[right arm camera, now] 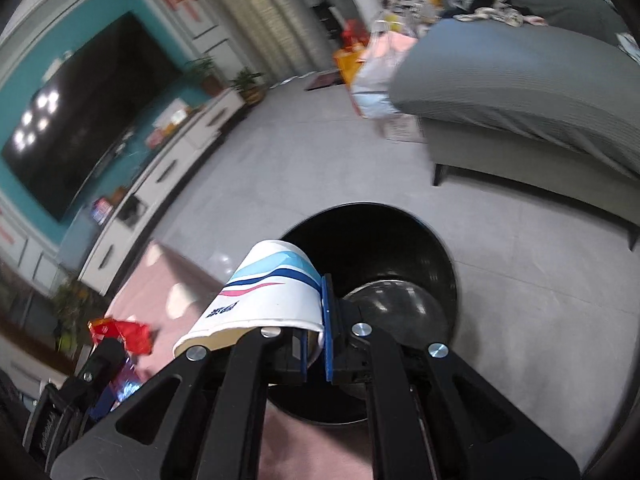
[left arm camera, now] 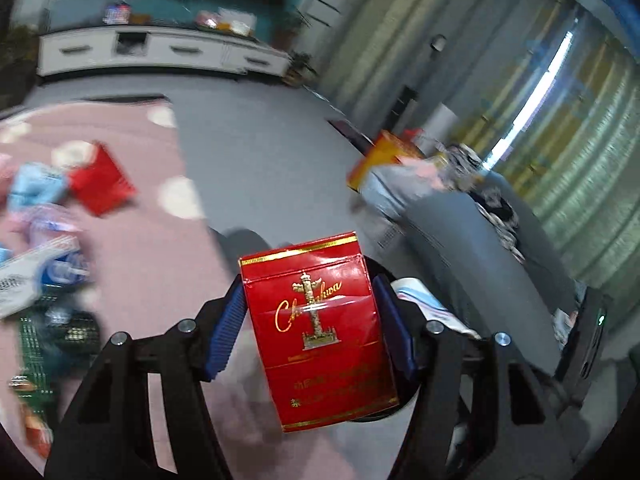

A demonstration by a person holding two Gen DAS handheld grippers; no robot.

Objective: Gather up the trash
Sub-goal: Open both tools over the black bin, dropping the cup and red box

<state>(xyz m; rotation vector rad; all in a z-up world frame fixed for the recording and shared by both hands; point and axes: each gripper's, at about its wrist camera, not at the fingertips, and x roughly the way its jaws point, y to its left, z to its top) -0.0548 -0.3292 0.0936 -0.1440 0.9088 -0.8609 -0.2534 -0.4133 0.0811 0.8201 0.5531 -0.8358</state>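
My left gripper (left arm camera: 310,320) is shut on a red cigarette pack (left arm camera: 320,332) with gold print, held upright between the blue pads above the pink table edge. Behind the pack, part of the black bin's rim (left arm camera: 376,268) and the white paper cup (left arm camera: 420,300) show. My right gripper (right arm camera: 316,336) is shut on the rim of a white paper cup (right arm camera: 264,292) with blue and pink stripes, held on its side over the near rim of the black round trash bin (right arm camera: 384,248), which stands on the grey floor.
Loose trash lies on the pink table (left arm camera: 132,248): a red packet (left arm camera: 100,184), blue and white wrappers (left arm camera: 40,196), a green packet (left arm camera: 36,356). A crumpled red wrapper (right arm camera: 124,332) shows in the right wrist view. A grey sofa (right arm camera: 520,92) and a white TV cabinet (left arm camera: 160,52) stand around.
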